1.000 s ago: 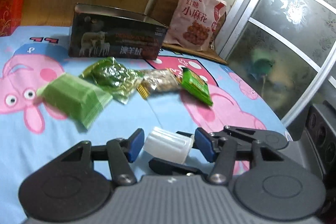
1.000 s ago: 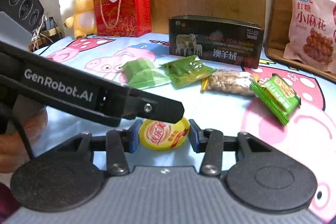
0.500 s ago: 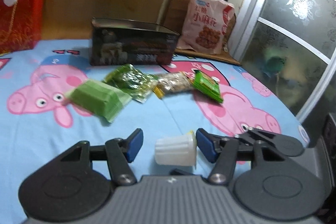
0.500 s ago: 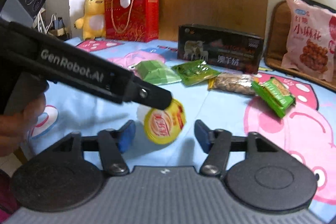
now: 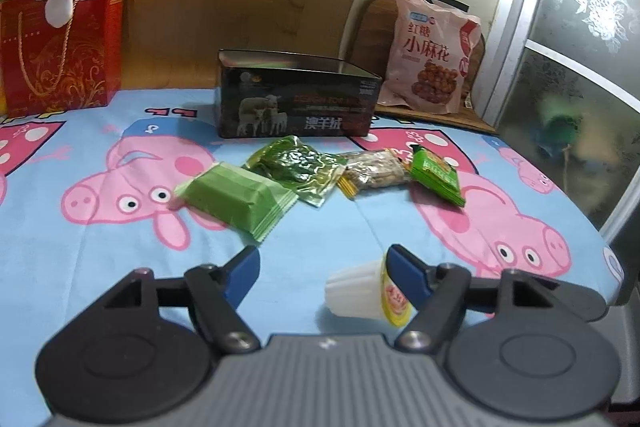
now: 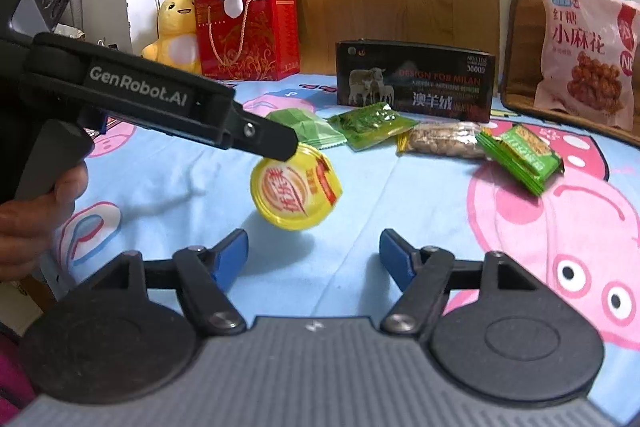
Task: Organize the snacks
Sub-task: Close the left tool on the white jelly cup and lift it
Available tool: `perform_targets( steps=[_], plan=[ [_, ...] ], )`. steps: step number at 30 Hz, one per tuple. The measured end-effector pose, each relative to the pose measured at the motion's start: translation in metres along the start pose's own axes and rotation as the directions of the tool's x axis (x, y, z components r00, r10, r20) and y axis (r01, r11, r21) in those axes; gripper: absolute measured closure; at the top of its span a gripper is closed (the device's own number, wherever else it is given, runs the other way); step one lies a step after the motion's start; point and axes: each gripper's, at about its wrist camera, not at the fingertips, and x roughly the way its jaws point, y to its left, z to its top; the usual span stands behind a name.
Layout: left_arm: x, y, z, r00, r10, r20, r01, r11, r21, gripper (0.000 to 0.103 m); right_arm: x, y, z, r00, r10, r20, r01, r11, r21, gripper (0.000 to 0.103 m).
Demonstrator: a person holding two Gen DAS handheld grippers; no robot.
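Observation:
A white jelly cup with a yellow lid (image 5: 366,291) lies tipped on the cartoon-pig cloth, against the right finger of my open left gripper (image 5: 322,269). It shows in the right wrist view (image 6: 296,187), just beyond my open, empty right gripper (image 6: 314,253), under the left gripper's finger tip (image 6: 276,143). Further back lie a green wrapped cake (image 5: 236,199), a dark green packet (image 5: 298,167), a nut packet (image 5: 376,173) and a green sachet stack (image 5: 436,177). A black open box (image 5: 298,103) stands behind them.
A pink snack bag (image 5: 430,67) leans at the back right on a wooden board. A red gift bag (image 5: 60,43) with a plush toy on top stands back left, with a yellow plush (image 6: 176,31) beside it. The table edge curves at the right.
Both grippers opened and drew back. The jelly cup, held between them a second ago, dropped free and tipped onto its side on the cloth.

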Motion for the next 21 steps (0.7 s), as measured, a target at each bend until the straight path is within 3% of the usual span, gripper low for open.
perform_targets(
  steps=[12, 18, 21],
  plan=[
    [-0.002, 0.008, 0.001, 1.000, 0.025, 0.007, -0.025, 1.000, -0.018, 0.029, -0.001, 0.003, 0.000, 1.000, -0.003, 0.002, 0.003, 1.000, 0.004, 0.026],
    [-0.002, 0.032, 0.001, 0.998, 0.069, -0.001, -0.069, 0.996, -0.057, 0.031, 0.003, 0.006, 0.003, 1.000, -0.008, -0.002, 0.008, 1.000, -0.013, 0.026],
    [-0.008, 0.045, 0.003, 0.999, 0.033, 0.013, -0.032, 0.996, -0.088, 0.030, 0.005, 0.008, 0.008, 1.000, -0.004, 0.008, 0.004, 1.000, -0.030, 0.026]
  ],
)
